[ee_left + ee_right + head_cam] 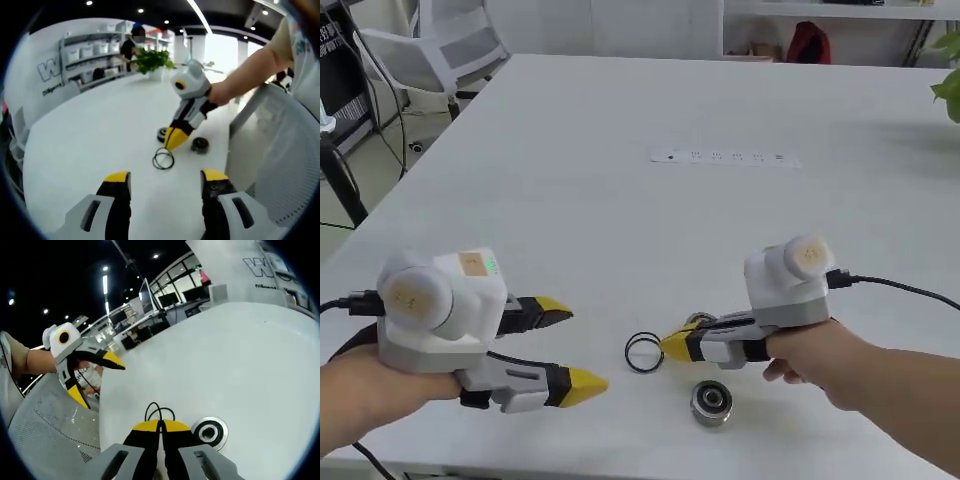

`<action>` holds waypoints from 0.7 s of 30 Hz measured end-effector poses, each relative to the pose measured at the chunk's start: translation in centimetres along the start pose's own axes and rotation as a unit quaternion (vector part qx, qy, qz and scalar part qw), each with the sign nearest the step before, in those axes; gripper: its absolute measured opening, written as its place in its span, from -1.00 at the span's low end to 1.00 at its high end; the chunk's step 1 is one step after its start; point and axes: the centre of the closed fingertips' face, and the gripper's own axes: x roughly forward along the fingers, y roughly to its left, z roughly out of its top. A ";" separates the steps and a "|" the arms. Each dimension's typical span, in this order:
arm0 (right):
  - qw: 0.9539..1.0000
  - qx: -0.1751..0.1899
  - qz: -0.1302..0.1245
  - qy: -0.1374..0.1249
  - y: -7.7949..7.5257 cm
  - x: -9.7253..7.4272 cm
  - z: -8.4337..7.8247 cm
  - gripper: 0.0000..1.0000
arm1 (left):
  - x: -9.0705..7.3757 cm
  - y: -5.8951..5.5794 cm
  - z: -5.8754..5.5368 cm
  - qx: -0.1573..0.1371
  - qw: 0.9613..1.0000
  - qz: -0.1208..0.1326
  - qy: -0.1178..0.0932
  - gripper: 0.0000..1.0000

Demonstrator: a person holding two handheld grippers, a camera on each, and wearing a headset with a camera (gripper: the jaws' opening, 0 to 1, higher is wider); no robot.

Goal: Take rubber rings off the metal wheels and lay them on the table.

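Observation:
Black rubber rings [643, 353] lie in a small loop on the white table [620, 200]. My right gripper [668, 346] is shut, and the loop's near edge runs in between its yellow tips [160, 425]. One metal wheel [711, 400] lies just in front of that gripper, and another wheel [698, 320] peeks out behind it. In the right gripper view a wheel [210, 431] sits right of the jaws and the rings [160, 411] just beyond them. My left gripper [570, 345] hovers open to the left, apart from the rings [163, 159], with nothing between its fingers [117, 178].
A power strip [725, 157] lies flat at mid-table. A white chair [430, 50] stands off the far left corner, and a plant [948, 85] shows at the right edge. The table's near edge runs just below both hands.

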 end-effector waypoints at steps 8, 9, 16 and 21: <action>1.000 -0.009 -0.011 -0.002 -0.3 0.1 0.0 -0.97 | 0.1 0.0 0.0 -0.002 1.000 0.000 0.001 0.14; 1.000 -0.010 -0.012 -0.003 -0.3 0.1 0.0 -0.95 | 0.1 0.0 0.0 -0.002 1.000 0.000 0.001 0.14; 1.000 -0.010 -0.013 -0.014 -0.3 -0.2 0.4 -0.85 | 0.0 0.0 -0.2 -0.003 1.000 0.001 0.004 0.14; 1.000 -0.011 -0.011 -0.026 -0.2 -0.7 1.0 -0.73 | 0.1 0.1 0.0 -0.003 1.000 0.002 0.005 0.14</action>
